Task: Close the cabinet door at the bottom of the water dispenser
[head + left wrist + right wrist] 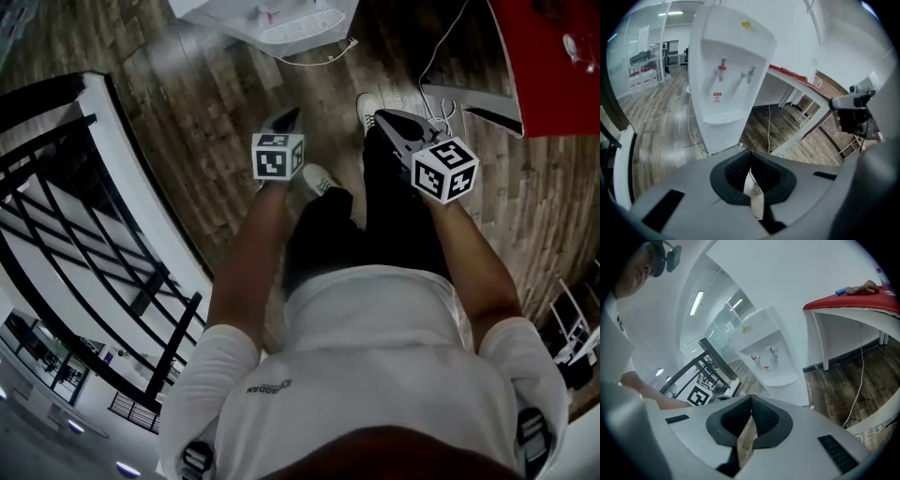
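The left gripper is pressed together, empty. The water dispenser stands well ahead, its cabinet door hidden (the gripper's own body blocks it). The right gripper is likewise pressed together, empty. Reaching down unsighted, a push could miss the door.

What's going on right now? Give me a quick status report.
Left gripper shut, empty. Right gripper shut, empty. Water dispenser ahead, untouched; its bottom mostly hidden. Cable on floor beside it.

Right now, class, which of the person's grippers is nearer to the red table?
Right. In the head view the right gripper hangs on the red table's side, apart from it; the left gripper is farther off, across the person's legs.
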Tool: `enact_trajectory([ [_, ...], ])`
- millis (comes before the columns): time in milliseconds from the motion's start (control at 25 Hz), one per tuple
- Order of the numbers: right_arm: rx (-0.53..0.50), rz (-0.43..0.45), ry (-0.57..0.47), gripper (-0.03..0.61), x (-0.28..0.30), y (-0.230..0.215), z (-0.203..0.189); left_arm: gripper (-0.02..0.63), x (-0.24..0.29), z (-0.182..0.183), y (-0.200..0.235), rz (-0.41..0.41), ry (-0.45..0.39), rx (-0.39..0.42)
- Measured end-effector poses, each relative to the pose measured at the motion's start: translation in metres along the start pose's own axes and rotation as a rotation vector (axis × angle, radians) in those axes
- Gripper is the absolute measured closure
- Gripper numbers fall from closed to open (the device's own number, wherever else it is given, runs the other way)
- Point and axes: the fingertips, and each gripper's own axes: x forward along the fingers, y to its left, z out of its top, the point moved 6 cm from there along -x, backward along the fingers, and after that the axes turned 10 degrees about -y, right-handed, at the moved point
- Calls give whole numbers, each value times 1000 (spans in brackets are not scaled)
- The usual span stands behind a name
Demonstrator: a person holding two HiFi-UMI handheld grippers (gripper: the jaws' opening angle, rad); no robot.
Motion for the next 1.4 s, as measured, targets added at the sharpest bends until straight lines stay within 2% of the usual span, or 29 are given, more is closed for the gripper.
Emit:
enact_trajectory([
  [160, -51, 94, -7, 557, -10, 67, 4, 614, -93, 19, -9, -54, -137, -167],
  [240, -62, 107, -28, 558, -19, 96, 12, 614, -136, 38, -15, -76, -221, -190],
  [320, -71, 111, -51, 558, -29, 118, 26, 614, -168, 54, -25, -97, -280, -180],
  [440, -67, 135, -77, 558, -51, 155, 43, 614, -204, 66, -52, -142, -298, -136],
  [560, -74, 202, -93, 557, -70, 191, 57, 614, -240, 77, -84, -199, -325, -94],
  [680, -90, 273, -124, 557, -86, 214, 73, 614, -273, 90, -113, -215, -380, -32],
  [880, -96, 311, -179, 558, -122, 232, 108, 614, -322, 111, -154, -171, -462, 62],
  [1040, -164, 368, -186, 558, -159, 232, 130, 614, -346, 121, -186, -101, -543, 55],
  [1200, -237, 431, -188, 558, -199, 223, 142, 614, -351, 119, -228, -50, -580, 33],
  [1400, -293, 426, -181, 558, -240, 200, 136, 614, -358, 115, -281, -3, -641, 56],
])
